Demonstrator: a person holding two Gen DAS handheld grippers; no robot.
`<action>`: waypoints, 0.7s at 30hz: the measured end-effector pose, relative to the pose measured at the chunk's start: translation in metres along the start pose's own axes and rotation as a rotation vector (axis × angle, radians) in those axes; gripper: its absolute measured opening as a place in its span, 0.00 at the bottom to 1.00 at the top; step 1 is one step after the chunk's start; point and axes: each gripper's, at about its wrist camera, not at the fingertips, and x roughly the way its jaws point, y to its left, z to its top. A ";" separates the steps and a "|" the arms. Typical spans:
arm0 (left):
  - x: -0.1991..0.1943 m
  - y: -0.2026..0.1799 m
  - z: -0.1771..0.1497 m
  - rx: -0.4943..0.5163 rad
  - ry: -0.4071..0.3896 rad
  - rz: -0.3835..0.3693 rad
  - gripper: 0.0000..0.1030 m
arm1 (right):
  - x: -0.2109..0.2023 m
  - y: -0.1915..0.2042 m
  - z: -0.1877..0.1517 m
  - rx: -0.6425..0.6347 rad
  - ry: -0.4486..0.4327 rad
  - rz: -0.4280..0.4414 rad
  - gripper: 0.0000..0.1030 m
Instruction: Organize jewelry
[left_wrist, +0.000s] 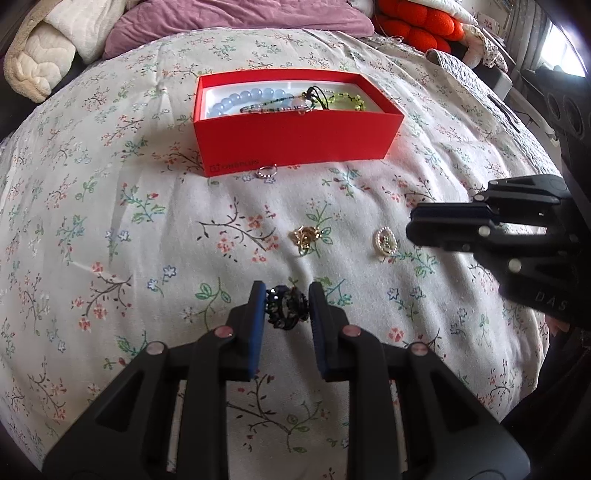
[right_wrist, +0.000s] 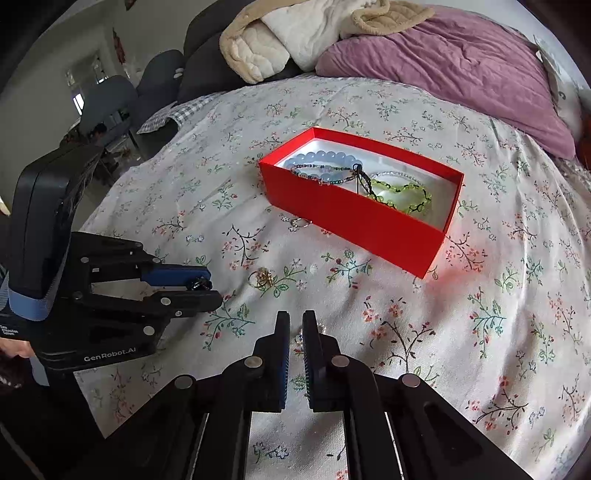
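Bedding: floral bedspread (left_wrist: 110, 229) covers the whole working surface; purple pillow (right_wrist: 461, 62) and cream quilted blanket (right_wrist: 266, 40) lie at the far end
Left tongs: left gripper (left_wrist: 287, 301) is clenched on a dark ring (left_wrist: 287, 306), its blue pads touching the ring on either side; in the right wrist view the same dark ring (right_wrist: 200, 284) shows as a small bead at the tips
Right tongs: right gripper (right_wrist: 295, 325) has its fingers close together with a narrow slit between them; a small pearl-edged piece is partly hidden just beyond the tips, and I cannot tell whether it is pinched or only lying there
Near jewelry: gold ring cluster (left_wrist: 306, 236) lies on the bedspread just beyond the left tongs; pearl brooch (left_wrist: 386, 240) lies to its right, beside the right tongs
Far jewelry: silver ring (left_wrist: 266, 171) rests on the cloth, just beside the near wall of the box
Box: red box (left_wrist: 295, 140) stands open farther away; pale blue bead bracelet (left_wrist: 240, 101) at its left end; green bead bracelet (left_wrist: 349, 99) at its right end; thin beaded strands and a black cord between them
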 end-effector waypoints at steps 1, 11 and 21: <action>0.001 0.000 0.000 0.000 0.002 0.001 0.24 | 0.003 0.001 -0.001 -0.007 0.014 -0.004 0.12; 0.004 -0.003 -0.005 0.002 0.026 -0.011 0.24 | 0.030 0.015 -0.009 -0.111 0.107 -0.051 0.13; 0.003 -0.003 -0.010 -0.009 0.038 -0.032 0.24 | 0.027 0.020 -0.008 -0.177 0.050 -0.073 0.67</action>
